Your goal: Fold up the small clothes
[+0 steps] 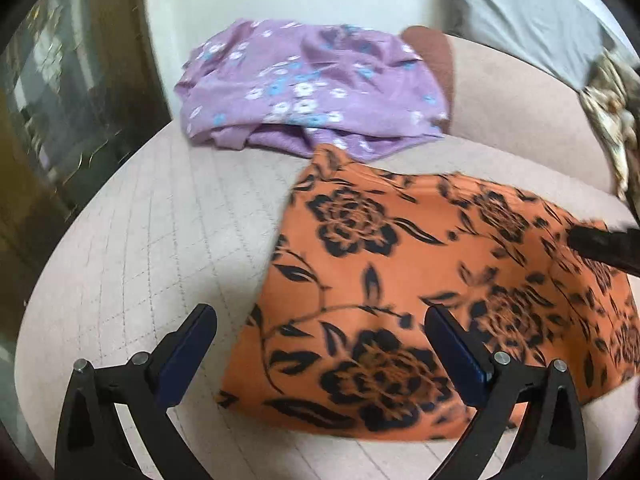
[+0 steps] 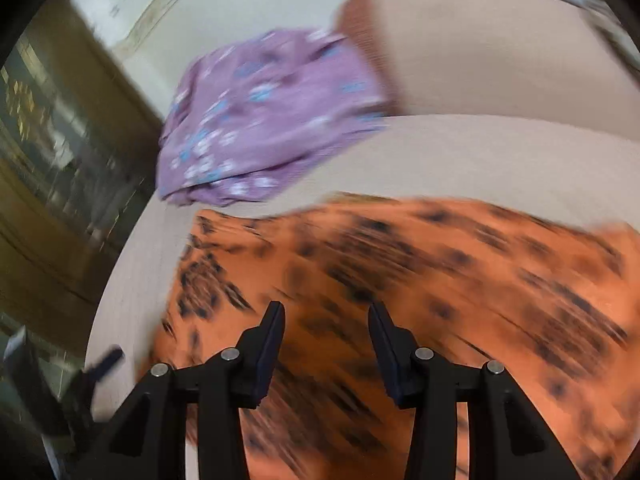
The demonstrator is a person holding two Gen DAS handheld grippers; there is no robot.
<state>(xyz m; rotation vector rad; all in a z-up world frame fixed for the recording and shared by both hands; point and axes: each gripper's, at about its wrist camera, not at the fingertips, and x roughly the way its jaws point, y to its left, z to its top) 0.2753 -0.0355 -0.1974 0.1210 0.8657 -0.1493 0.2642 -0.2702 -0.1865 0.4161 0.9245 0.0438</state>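
Note:
An orange cloth with black flowers lies folded flat on a beige quilted seat cushion. My left gripper is open above its near left corner, holding nothing. A black finger of the right gripper shows at the right edge over the cloth. In the right wrist view, which is motion-blurred, the orange cloth fills the lower half and my right gripper is open just above it, empty. The left gripper shows faintly at the lower left.
A crumpled purple cloth with white and blue flowers lies at the back of the cushion, also in the right wrist view. A beige backrest rises at the right. A dark glass cabinet stands left.

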